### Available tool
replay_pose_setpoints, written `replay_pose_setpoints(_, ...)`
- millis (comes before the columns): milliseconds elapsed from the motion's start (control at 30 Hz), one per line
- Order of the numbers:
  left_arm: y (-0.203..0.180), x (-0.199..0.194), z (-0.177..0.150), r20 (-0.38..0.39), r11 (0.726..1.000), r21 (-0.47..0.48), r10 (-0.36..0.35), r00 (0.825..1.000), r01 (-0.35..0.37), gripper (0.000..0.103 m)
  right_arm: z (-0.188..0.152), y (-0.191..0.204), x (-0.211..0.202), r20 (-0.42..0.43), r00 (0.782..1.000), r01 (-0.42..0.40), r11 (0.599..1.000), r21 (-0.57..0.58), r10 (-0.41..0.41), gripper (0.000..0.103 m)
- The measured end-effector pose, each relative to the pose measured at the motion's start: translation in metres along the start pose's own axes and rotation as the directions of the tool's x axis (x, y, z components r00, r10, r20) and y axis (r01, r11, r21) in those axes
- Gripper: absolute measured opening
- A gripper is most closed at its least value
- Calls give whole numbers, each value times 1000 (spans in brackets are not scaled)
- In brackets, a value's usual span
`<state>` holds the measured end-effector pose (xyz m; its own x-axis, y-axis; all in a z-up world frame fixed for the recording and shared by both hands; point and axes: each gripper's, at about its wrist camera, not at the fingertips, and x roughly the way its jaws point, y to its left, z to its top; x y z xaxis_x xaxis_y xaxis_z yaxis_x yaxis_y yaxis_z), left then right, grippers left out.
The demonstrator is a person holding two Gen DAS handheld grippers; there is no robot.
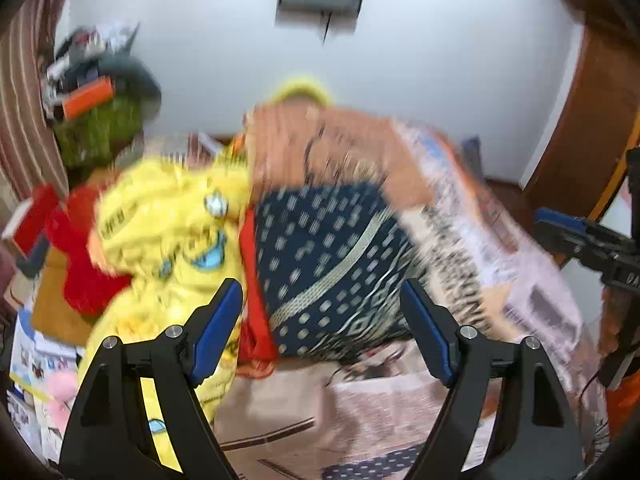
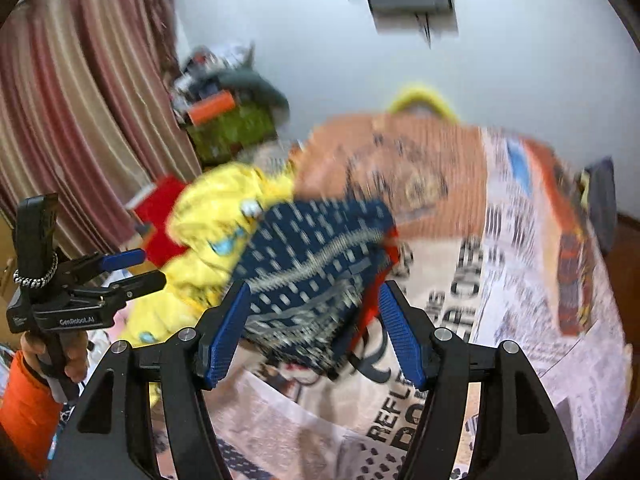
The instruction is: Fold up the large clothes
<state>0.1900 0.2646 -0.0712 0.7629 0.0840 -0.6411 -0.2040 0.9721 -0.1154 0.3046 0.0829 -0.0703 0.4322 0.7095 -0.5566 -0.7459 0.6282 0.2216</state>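
The navy patterned garment [image 1: 328,264] lies bunched on the bed, with a grey-white band across it and a red lining or second red cloth [image 1: 256,312] along its edge. It rests on a printed bedsheet [image 2: 520,280], just beside a yellow printed garment [image 1: 168,216] and near an orange-brown cloth [image 1: 340,148] behind it. Both views are motion-blurred.

The left gripper [image 1: 322,328] hangs in front of the navy garment with its jaws spread wide and nothing between them. The right gripper [image 2: 314,332] is also spread apart; the near edge of the navy garment shows between its blue pads [image 2: 224,332], but the pads are not pressed onto it. In the right wrist view a hand [image 2: 60,356] with an orange sleeve holds the left tool.

Judgement: the garment is a compact bundle, which fits either a piece waiting to be spread out or a piece folded and set down. The blur prevents a finer call.

Legible writing: "GenRobot.AI" on the left tool body [image 2: 76,322]; on the bedsheet, partial bold letters "REFLE" [image 2: 390,416]. Other sheet print is unreadable.
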Motion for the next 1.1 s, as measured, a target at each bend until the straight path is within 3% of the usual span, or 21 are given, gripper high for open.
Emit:
replay_pose_setpoints(167,-31,-70,12,187,1000,27,-4,982,-1,81,5,29,-63,177,984,-10,1000,-30,15,63)
replay_pose_setpoints(267,-51,-113,9,307,998,50,9,952,-25,81,0,45,-95,270,963,-3,999,-42,14,63)
replay_pose_setpoints(433,-82,-162,-11,463,992,70,57,885,-101,81,-12,67,-133,384,923,34,997,-65,-7,63)
replay_pose_setpoints(600,-94,-187,-32,540,989,35,105,835,-147,81,-25,82,-152,447,894,74,994,-82,-29,63)
replay_pose_setpoints(733,-95,-195,-45,556,990,11,113,823,-143,82,-33,90,-154,458,886,129,987,-95,-72,65)
replay_pose_setpoints(833,-95,-196,-50,552,991,-2,110,826,-131,92,-36,91,-153,466,879,154,984,-83,-98,81)
replay_pose_setpoints(900,-95,-197,-54,553,989,-12,127,823,-145,100,-39,91,-153,475,872,174,981,-80,-116,83)
replay_pose_setpoints(1000,-96,-197,-57,545,988,-25,141,826,-153,102,-39,91,-152,469,872,200,977,-72,-143,91)
replay_pose_setpoints(1033,-95,-196,-57,541,988,-25,141,829,-152,102,-39,91,-152,473,867,211,975,-66,-155,100)
replay_pose_setpoints(1100,-96,-196,-57,537,988,-17,136,832,-150,102,-41,91,-155,490,856,219,974,-54,-165,103)
